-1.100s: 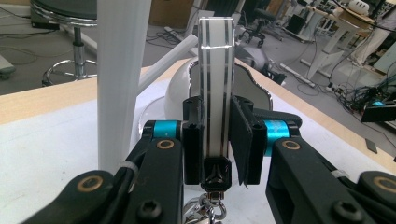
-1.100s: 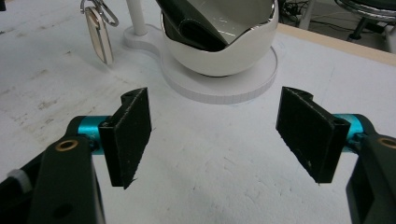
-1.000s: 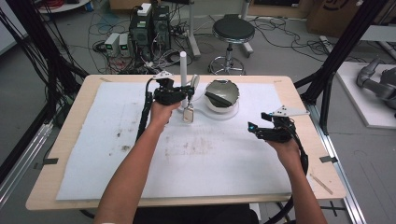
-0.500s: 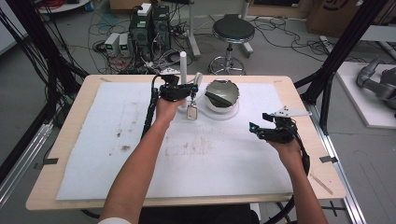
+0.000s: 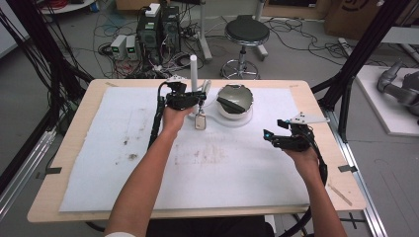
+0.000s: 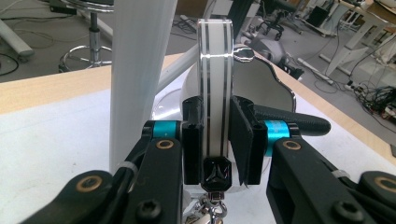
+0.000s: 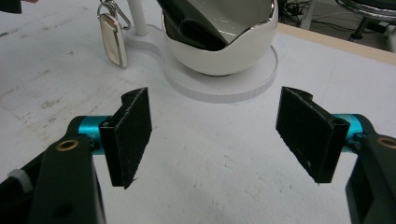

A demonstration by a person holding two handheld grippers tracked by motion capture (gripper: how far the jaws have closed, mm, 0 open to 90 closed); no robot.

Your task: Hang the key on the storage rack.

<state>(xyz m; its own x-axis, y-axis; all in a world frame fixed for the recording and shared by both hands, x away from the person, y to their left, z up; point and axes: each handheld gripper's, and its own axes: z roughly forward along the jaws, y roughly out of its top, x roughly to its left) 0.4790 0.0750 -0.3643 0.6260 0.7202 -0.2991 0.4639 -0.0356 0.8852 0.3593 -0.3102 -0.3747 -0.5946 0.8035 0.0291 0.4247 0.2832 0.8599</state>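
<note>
Gripping a flat white fob with chrome edge bands, your left gripper is pinching it edge-on between both pads, held upright beside the white post of the stand at the far middle of the table.

Item, held thing: the fob is sitting in your jaws just right of the post, with a key ring and a flat metal tag dangling below it, hanging over the white mat.

Item, stand: the post is rising from a round white base that is also carrying a white egg-shaped bowl with a dark object lying inside. In the left gripper view the post is standing just to one side of the fob, very near it; whether they are touching cannot be told.

Item, right gripper: it is hovering well apart over the mat's right part, its pads spread wide with nothing between them, pointing toward the bowl.

Item, hazards, as a judgement: you are holding the fob by narrow smooth edges, so it could be twisting or slipping out if you swing quickly. The dangling tag could be snagging on the post or knocking the base as you move. Pushing sideways against the post risks tipping the light stand and bowl.
</note>
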